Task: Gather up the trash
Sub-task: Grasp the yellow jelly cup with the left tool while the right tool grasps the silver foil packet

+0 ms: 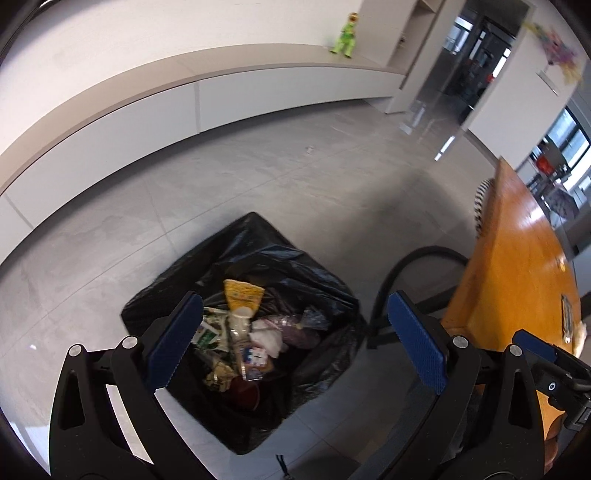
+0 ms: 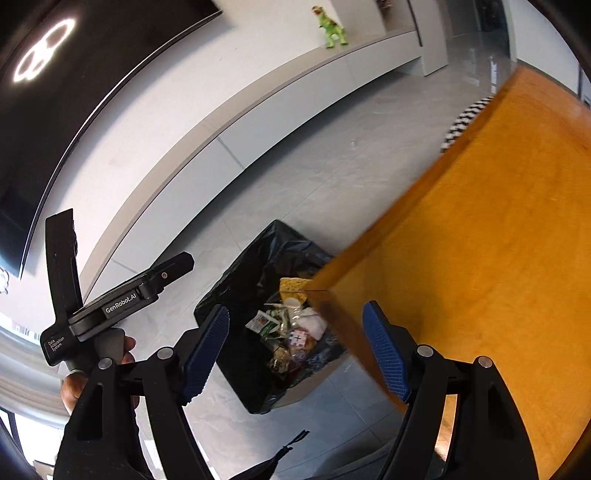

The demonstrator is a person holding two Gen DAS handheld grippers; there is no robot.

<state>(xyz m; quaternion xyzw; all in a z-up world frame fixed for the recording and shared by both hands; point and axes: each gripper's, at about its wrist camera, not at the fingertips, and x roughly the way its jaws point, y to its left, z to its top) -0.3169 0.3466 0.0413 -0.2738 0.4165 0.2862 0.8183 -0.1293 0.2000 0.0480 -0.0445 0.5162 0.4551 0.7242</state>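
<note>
A bin lined with a black bag (image 1: 258,251) (image 2: 273,243) stands on the grey floor beside the table. Inside lie a yellow wrapper (image 1: 242,293) (image 2: 291,286), crumpled white paper (image 1: 267,338), small packets and other scraps. My left gripper (image 1: 294,297) hangs above the bin's mouth, jaws open wide with nothing between the blue pads. My right gripper (image 2: 295,306) is open too and holds nothing, one finger over the bin and the other over the table corner. The left gripper's black housing (image 2: 122,299), held by a hand (image 2: 125,347), shows in the right wrist view.
An orange wooden table (image 1: 517,258) (image 2: 480,221) rises right of the bin, its corner overhanging the rim. A black curved hose (image 1: 406,266) loops between them. A long low ledge (image 1: 221,85) carries a green toy dinosaur (image 1: 345,35) (image 2: 332,29). A dark wall screen (image 2: 74,92) hangs at left.
</note>
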